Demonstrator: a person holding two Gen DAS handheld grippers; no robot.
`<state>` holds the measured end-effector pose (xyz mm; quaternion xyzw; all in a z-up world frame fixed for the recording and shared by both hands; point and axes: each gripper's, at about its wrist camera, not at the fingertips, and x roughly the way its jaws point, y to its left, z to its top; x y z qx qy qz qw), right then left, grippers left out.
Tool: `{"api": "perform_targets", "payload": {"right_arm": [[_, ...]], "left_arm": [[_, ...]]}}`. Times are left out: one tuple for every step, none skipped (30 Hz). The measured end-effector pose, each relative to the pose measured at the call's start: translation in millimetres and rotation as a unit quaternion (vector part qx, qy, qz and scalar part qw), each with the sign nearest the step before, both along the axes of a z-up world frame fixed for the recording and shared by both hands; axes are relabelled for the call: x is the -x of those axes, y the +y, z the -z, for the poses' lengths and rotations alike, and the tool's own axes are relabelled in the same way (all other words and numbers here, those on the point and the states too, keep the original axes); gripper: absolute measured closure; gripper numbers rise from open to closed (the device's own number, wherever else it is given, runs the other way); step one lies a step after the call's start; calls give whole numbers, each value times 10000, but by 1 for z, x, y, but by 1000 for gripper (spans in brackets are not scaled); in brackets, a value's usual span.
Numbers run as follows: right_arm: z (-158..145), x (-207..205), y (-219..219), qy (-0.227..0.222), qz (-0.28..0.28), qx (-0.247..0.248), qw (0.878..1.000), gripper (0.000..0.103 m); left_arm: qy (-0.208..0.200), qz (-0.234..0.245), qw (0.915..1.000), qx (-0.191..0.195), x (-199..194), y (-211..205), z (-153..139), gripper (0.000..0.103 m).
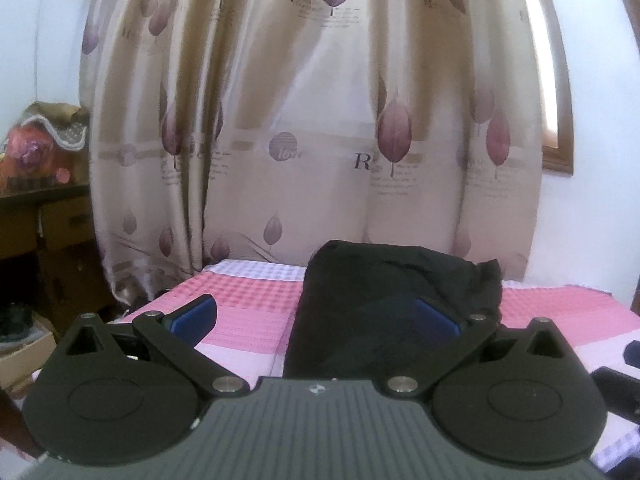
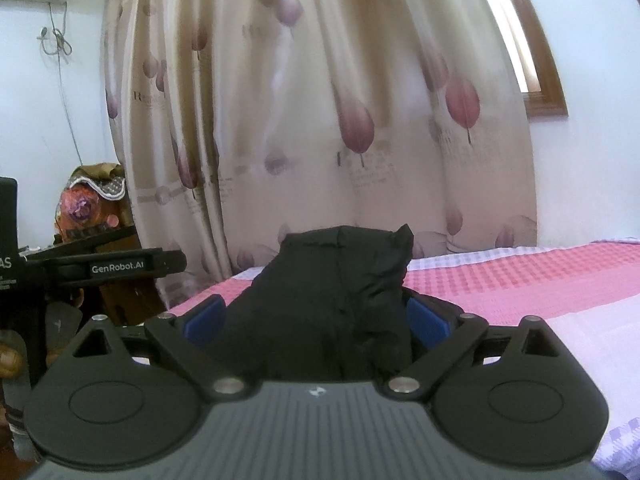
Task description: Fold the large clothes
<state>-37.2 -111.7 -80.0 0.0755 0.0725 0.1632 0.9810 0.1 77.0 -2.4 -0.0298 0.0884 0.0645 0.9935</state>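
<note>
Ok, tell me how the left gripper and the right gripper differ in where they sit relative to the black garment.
The left gripper has only one blue pad in front of the black garment; the other is over the pink checked bedcover. The right gripper has the garment bunched up between its two blue pads. The left sees the cloth off to one side; the right sees it centred. Both are open and neither is clamped on the fabric.

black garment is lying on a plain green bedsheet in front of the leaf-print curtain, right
Not quite. The black garment does lie in front of the leaf-print curtain, but the bedsheet is pink and white checked, not plain green. The left wrist view shows it, and the right wrist view agrees.
</note>
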Motion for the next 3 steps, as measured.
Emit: {"api": "perform_targets", "payload": {"right_arm": [[0, 0, 1, 8, 11, 26, 10000, 5], [1, 0, 2, 10, 38, 49, 10000, 5], [1, 0, 3, 9, 74, 66, 10000, 5]], "left_arm": [[41, 7, 10000, 5, -1, -1, 0, 0], [57, 16, 10000, 1, -1, -1, 1, 0], [24, 18, 10000, -16, 0, -1, 2, 0]]}}
